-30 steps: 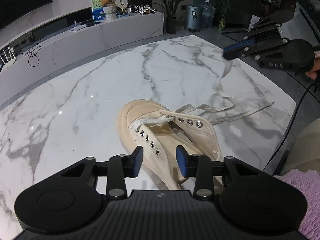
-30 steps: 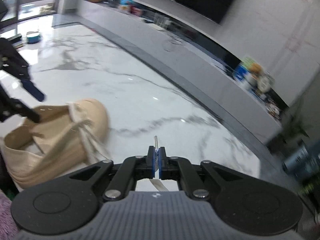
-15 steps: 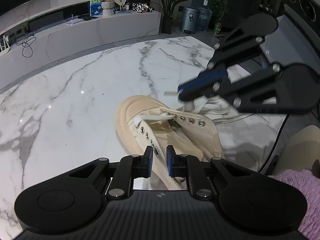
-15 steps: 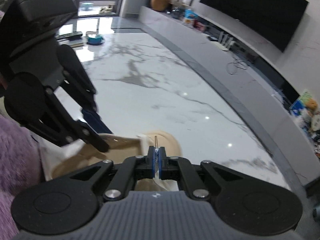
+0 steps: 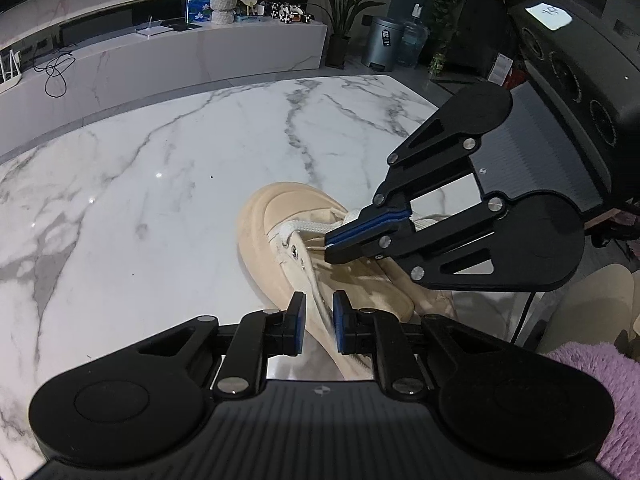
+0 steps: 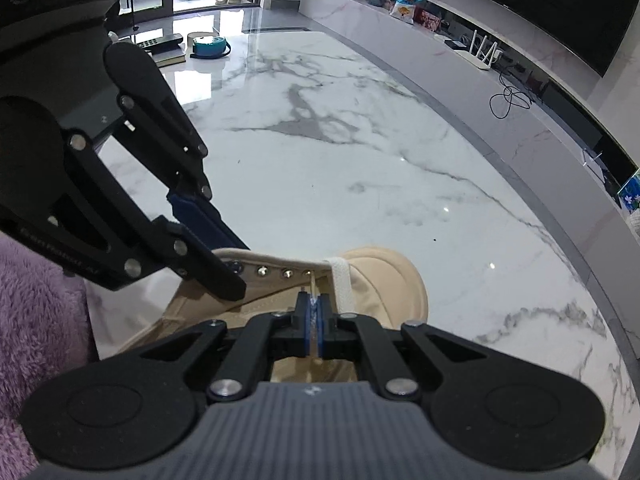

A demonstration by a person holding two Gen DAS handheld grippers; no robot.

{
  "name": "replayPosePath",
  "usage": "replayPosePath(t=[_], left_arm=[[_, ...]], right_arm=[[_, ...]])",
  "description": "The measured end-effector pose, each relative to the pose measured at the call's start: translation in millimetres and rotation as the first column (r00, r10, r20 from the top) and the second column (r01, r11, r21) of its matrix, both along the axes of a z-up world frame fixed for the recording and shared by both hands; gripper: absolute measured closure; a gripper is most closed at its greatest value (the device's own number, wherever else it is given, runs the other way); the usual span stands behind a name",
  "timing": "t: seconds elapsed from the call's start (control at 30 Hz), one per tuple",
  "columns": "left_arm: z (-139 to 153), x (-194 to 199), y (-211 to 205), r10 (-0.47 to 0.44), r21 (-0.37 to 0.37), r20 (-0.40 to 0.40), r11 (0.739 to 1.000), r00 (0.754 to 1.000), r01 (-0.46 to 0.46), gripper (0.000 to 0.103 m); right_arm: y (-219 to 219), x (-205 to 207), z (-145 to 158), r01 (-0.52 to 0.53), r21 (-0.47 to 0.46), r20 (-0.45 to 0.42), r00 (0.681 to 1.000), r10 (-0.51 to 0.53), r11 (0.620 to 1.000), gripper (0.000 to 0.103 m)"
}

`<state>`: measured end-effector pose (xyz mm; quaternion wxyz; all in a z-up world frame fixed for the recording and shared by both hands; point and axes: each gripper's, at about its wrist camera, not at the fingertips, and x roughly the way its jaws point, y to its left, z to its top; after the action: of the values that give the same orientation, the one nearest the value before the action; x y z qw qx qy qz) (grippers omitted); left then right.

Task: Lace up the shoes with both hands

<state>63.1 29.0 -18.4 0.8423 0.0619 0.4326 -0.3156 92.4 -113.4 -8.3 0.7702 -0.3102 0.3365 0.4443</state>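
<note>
A cream canvas shoe (image 5: 276, 216) lies on the marble table, toe pointing away in the left wrist view; it also shows in the right wrist view (image 6: 384, 280). My left gripper (image 5: 319, 322) is shut on the shoe's left eyelet flap, pads on either side of the canvas. My right gripper (image 6: 315, 316) is shut on the white lace's aglet (image 6: 312, 280), its tip just beside the front eyelets (image 6: 286, 273). In the left wrist view the right gripper (image 5: 332, 246) hovers over the shoe's tongue. A white lace (image 5: 316, 227) crosses the lowest eyelets.
The white marble table (image 5: 160, 200) stretches ahead and to the left. A long TV console (image 5: 160, 52) stands beyond it. A purple fleece sleeve (image 5: 600, 380) is at the lower right. A remote and a teal bowl (image 6: 210, 46) sit at the table's far end.
My right gripper swung in from the far right with the lace end and now hovers over the front eyelets. My left gripper closed from wide open onto the shoe's eyelet flap.
</note>
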Motion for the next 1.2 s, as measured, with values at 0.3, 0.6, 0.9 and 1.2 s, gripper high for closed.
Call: replayPosePath(t=[0.3,0.6,0.9,1.2], left_arm=[[15,-4,2,-0.060,0.015,0.058,0.998,0.997,0.059,0.090],[24,-3,0,-0.157,0.066,0.123,0.987,0.980,0.149,0.090],[7,9,-17,-0.275,0.223,0.165,0.946,0.947,0.236,0.090],[-12,19,-38,-0.414,0.381,0.177,0.865,0.893,0.326,0.090]], right_arm=[[-2,-2,-1,-0.019,0.003,-0.005,1.000,0.019,1.000,0.099],[-2,2,-2,-0.001,0.029,0.012,1.000,0.001,1.000,0.099],[-2,3,-3,-0.004,0.065,0.019,1.000,0.003,0.998,0.099],[-5,9,-6,0.002,0.105,-0.011,1.000,-0.001,0.994,0.099]])
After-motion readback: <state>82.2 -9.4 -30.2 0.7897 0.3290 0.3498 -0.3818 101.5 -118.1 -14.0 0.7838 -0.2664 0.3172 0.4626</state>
